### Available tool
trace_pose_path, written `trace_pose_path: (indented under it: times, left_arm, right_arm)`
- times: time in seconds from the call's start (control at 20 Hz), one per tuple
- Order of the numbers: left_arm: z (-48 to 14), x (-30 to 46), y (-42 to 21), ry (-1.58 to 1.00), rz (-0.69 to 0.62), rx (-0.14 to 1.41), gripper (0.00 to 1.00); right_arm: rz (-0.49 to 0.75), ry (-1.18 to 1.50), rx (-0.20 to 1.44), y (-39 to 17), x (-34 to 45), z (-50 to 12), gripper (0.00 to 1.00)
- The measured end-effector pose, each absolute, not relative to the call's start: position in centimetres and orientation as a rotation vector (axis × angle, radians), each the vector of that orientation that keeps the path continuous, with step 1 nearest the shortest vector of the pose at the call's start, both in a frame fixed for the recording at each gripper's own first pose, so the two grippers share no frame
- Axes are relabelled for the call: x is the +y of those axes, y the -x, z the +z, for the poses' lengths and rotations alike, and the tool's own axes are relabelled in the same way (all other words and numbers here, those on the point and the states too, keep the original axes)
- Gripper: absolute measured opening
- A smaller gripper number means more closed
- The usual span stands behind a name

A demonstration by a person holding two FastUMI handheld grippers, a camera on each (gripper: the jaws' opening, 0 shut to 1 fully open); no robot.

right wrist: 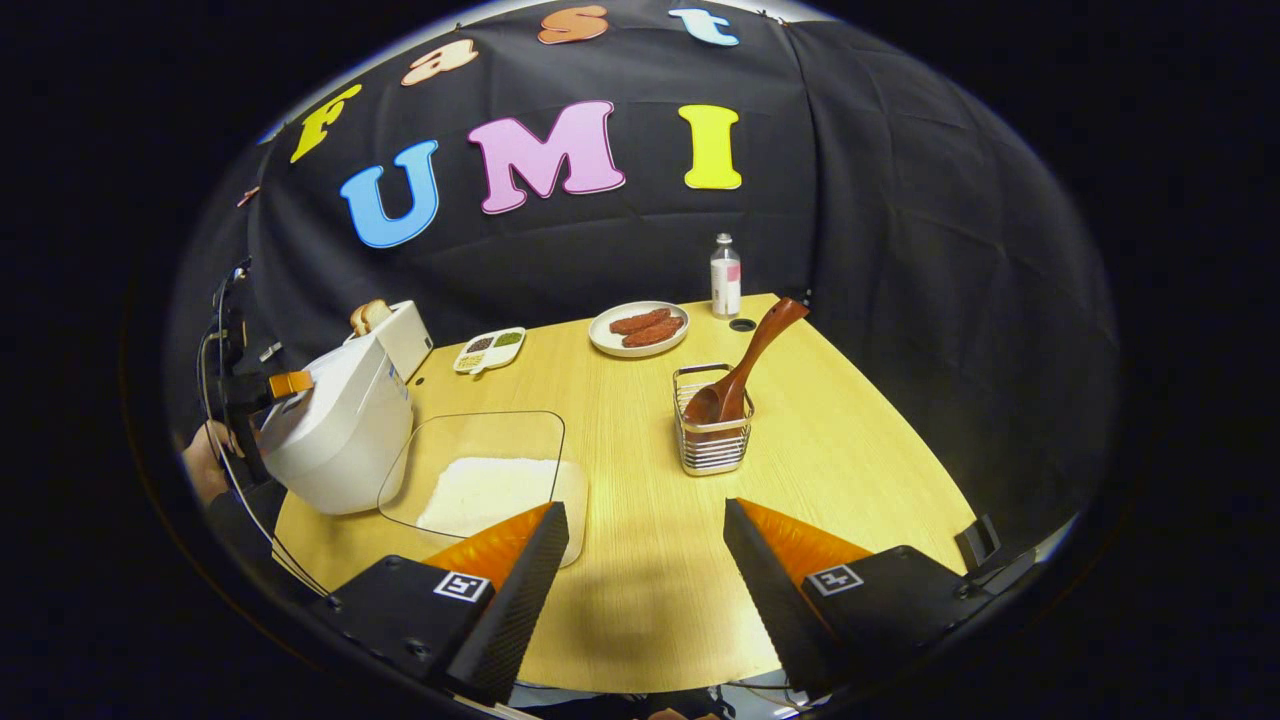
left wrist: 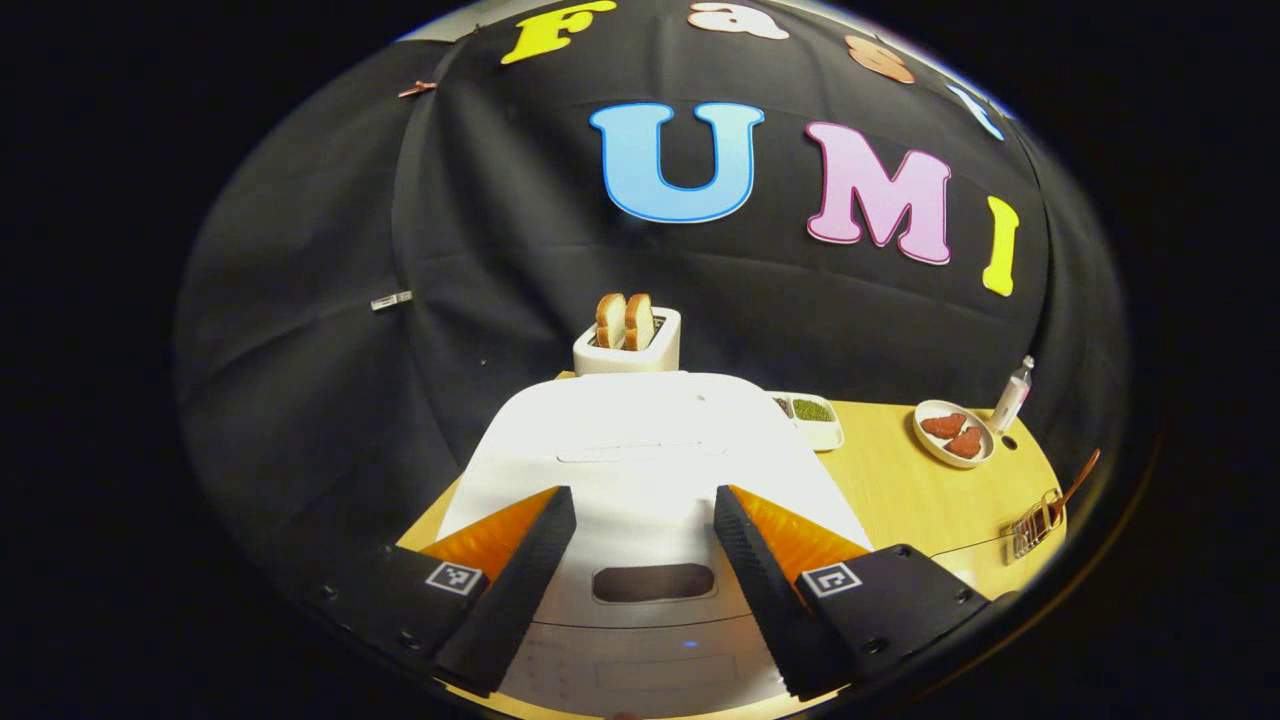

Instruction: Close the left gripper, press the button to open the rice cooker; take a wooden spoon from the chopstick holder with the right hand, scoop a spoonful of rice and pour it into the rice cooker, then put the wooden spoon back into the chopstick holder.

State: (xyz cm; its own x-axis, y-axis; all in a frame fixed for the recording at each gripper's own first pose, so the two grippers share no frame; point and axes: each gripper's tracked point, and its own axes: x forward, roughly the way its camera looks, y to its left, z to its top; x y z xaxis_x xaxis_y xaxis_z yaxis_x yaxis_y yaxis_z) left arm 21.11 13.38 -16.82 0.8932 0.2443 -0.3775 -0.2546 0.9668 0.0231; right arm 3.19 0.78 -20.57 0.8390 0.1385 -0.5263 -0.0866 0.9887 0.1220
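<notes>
The white rice cooker (left wrist: 640, 450) sits with its lid down right under my left gripper (left wrist: 645, 500), which is open, its fingers spread to either side of the dark oval button (left wrist: 653, 582). The same cooker (right wrist: 335, 425) stands at the table's left in the right gripper view, the left gripper (right wrist: 285, 384) and a hand beside it. My right gripper (right wrist: 645, 520) hovers open over bare table. Ahead of it a wooden spoon (right wrist: 745, 365) leans in the wire chopstick holder (right wrist: 712, 430). White rice (right wrist: 487, 492) lies in a clear glass dish (right wrist: 480, 470).
A white toaster (left wrist: 628, 345) with bread stands behind the cooker. A small divided dish (right wrist: 488, 349) of grains, a plate (right wrist: 640, 328) with brown food and a small bottle (right wrist: 725, 277) line the far side. The yellow table (right wrist: 850, 450) curves off at the right.
</notes>
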Motion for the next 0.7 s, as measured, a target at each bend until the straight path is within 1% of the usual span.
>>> trace_pose_path:
  times: [0.2,0.3,0.5,0.7]
  left_arm:
    - [-16.4,13.5,-21.0,-0.024,0.221,0.397,0.99]
    - [-14.3,13.1,-20.5,0.008,0.212,0.331,0.97]
    - [-9.5,9.5,-18.0,-0.038,0.13,0.212,0.95]
    - [-4.3,4.8,-13.3,-0.034,0.068,0.103,0.95]
  right_arm:
    - [0.103,-0.081,0.509,-4.0,1.8,-18.9,0.99]
    - [0.083,-0.078,0.475,-4.2,1.9,-17.6,0.99]
    - [0.048,-0.054,0.376,-4.4,1.8,-13.4,0.99]
    - [0.061,-0.024,0.274,-3.2,1.7,-9.1,0.99]
